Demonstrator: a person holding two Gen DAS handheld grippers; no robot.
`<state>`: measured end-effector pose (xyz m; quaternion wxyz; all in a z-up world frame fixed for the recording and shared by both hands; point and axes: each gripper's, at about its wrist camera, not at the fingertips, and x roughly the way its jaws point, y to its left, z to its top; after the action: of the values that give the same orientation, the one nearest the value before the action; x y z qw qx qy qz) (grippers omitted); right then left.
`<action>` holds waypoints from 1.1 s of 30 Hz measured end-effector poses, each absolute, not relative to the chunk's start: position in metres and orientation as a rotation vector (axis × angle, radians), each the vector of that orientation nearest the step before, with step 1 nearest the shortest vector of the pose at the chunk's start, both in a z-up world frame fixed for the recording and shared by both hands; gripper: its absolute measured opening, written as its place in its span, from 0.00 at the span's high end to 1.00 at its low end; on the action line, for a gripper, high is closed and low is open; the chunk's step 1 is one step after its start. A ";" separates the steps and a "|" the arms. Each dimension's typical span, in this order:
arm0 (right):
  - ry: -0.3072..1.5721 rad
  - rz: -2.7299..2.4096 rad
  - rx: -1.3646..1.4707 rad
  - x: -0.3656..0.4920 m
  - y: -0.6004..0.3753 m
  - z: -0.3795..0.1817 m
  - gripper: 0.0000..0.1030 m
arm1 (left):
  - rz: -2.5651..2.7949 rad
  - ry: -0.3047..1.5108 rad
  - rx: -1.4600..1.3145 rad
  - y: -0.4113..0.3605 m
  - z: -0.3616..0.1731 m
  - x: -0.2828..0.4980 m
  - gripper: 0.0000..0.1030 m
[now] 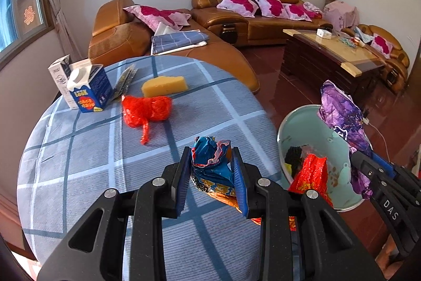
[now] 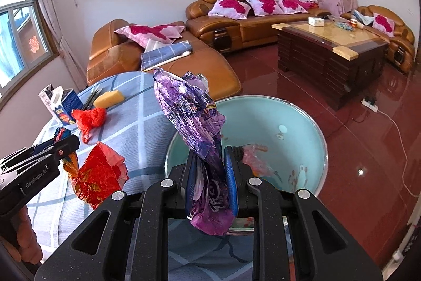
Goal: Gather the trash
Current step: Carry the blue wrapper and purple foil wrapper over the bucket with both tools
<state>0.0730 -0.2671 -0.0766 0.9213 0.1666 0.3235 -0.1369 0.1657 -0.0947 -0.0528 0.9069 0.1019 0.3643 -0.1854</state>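
Left wrist view: the left gripper (image 1: 212,170) is clamped on a crumpled blue and orange wrapper (image 1: 210,167) at lower centre, held over the checked blue tablecloth (image 1: 79,162) of the round table. Further up the cloth lie a red mesh bag (image 1: 144,109), a yellow sponge (image 1: 164,86) and, at the left, a blue carton (image 1: 89,91) with a white carton (image 1: 59,75) just behind it. At the right of the frame stands the pale green bin (image 1: 339,167) on the red floor, just beside the table edge — a red foil wrapper (image 1: 310,175) sticks up inside it.

Right wrist view: the right gripper (image 2: 209,175) is clenched on a purple foil bag (image 2: 192,117), which rises upright from between the pads, in front of the bin's open mouth (image 2: 276,112). Pink plastic scraps (image 2: 252,157) lie in the bin. At lower left the other gripper's black body shows, with a hand (image 2: 23,241) on its grip — the red foil wrapper appears just beside it, over the table's edge. Brown leather sofas (image 2: 236,17) and a dark coffee table (image 2: 329,52) fill the upper half.
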 end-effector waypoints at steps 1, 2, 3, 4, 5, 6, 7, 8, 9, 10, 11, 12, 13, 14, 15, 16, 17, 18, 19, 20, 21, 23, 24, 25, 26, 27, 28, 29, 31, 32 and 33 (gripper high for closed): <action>0.665 -0.286 0.345 0.073 -0.269 -0.077 0.79 | -0.387 0.751 0.214 -0.098 -0.053 0.165 0.71; 0.666 -0.291 0.347 0.073 -0.271 -0.078 0.79 | -0.392 0.750 0.217 -0.101 -0.053 0.165 0.71; 0.666 -0.295 0.350 0.073 -0.272 -0.079 0.79 | -0.396 0.750 0.221 -0.103 -0.053 0.164 0.71; 0.667 -0.299 0.353 0.072 -0.274 -0.079 0.79 | -0.400 0.750 0.224 -0.106 -0.053 0.164 0.71; 0.667 -0.303 0.356 0.072 -0.276 -0.080 0.79 | -0.402 0.750 0.226 -0.108 -0.053 0.164 0.71; 0.667 -0.307 0.358 0.071 -0.278 -0.080 0.79 | -0.405 0.750 0.229 -0.111 -0.053 0.163 0.71; 0.667 -0.313 0.359 0.070 -0.280 -0.081 0.79 | -0.408 0.750 0.233 -0.114 -0.054 0.163 0.71; 0.666 -0.316 0.361 0.070 -0.282 -0.081 0.79 | -0.412 0.751 0.239 -0.117 -0.054 0.163 0.71; 0.667 -0.320 0.365 0.069 -0.284 -0.082 0.79 | -0.415 0.751 0.243 -0.120 -0.055 0.162 0.71; 0.667 -0.323 0.366 0.068 -0.287 -0.083 0.79 | -0.418 0.752 0.245 -0.121 -0.055 0.162 0.71; 0.667 -0.328 0.368 0.067 -0.289 -0.084 0.79 | -0.420 0.752 0.248 -0.124 -0.055 0.162 0.71; 0.668 -0.333 0.369 0.066 -0.292 -0.085 0.79 | -0.424 0.752 0.252 -0.127 -0.056 0.162 0.71; 0.670 -0.337 0.369 0.066 -0.293 -0.086 0.79 | -0.426 0.752 0.254 -0.129 -0.056 0.161 0.71; 0.672 -0.344 0.371 0.065 -0.296 -0.087 0.79 | -0.429 0.752 0.258 -0.133 -0.057 0.161 0.71; 0.673 -0.349 0.372 0.064 -0.298 -0.087 0.79 | -0.432 0.753 0.260 -0.135 -0.058 0.162 0.71; 0.674 -0.356 0.375 0.063 -0.300 -0.088 0.79 | -0.434 0.753 0.262 -0.139 -0.058 0.162 0.71; 0.674 -0.360 0.377 0.062 -0.302 -0.089 0.79 | -0.437 0.755 0.264 -0.142 -0.059 0.163 0.71; 0.675 -0.368 0.379 0.061 -0.305 -0.089 0.79 | -0.441 0.757 0.267 -0.146 -0.061 0.163 0.71; 0.675 -0.373 0.380 0.060 -0.307 -0.090 0.79 | -0.445 0.759 0.269 -0.149 -0.062 0.163 0.71; 0.676 -0.382 0.381 0.059 -0.310 -0.091 0.79 | -0.450 0.761 0.271 -0.152 -0.063 0.164 0.71; 0.678 -0.391 0.384 0.058 -0.313 -0.092 0.79 | -0.457 0.763 0.275 -0.156 -0.064 0.164 0.71; 0.677 -0.404 0.390 0.056 -0.318 -0.093 0.79 | -0.464 0.763 0.281 -0.161 -0.065 0.164 0.71; 0.677 -0.408 0.391 0.056 -0.319 -0.093 0.79 | -0.468 0.763 0.285 -0.164 -0.066 0.165 0.71; 0.678 -0.413 0.391 0.055 -0.321 -0.094 0.79 | -0.472 0.764 0.287 -0.167 -0.066 0.165 0.71; 0.678 -0.420 0.392 0.055 -0.323 -0.094 0.79 | -0.476 0.765 0.290 -0.170 -0.067 0.166 0.71; 0.678 -0.426 0.393 0.054 -0.325 -0.095 0.79 | -0.481 0.766 0.294 -0.174 -0.068 0.166 0.71; 0.680 -0.431 0.393 0.055 -0.326 -0.096 0.79 | -0.486 0.767 0.298 -0.177 -0.069 0.167 0.71; 0.682 -0.435 0.394 0.055 -0.328 -0.096 0.79 | -0.490 0.767 0.303 -0.180 -0.070 0.168 0.71; 0.687 -0.440 0.394 0.056 -0.330 -0.098 0.79 | -0.498 0.769 0.308 -0.186 -0.072 0.168 0.71; 0.691 -0.445 0.394 0.056 -0.331 -0.099 0.79 | -0.501 0.771 0.312 -0.188 -0.073 0.169 0.71; 0.694 -0.447 0.396 0.056 -0.332 -0.100 0.79 | -0.504 0.772 0.314 -0.190 -0.075 0.170 0.71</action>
<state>0.0562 -0.3323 -0.1005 0.8971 0.1910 0.3349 -0.2158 0.1698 -0.1904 -0.0745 0.8836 0.1510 0.3711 -0.2424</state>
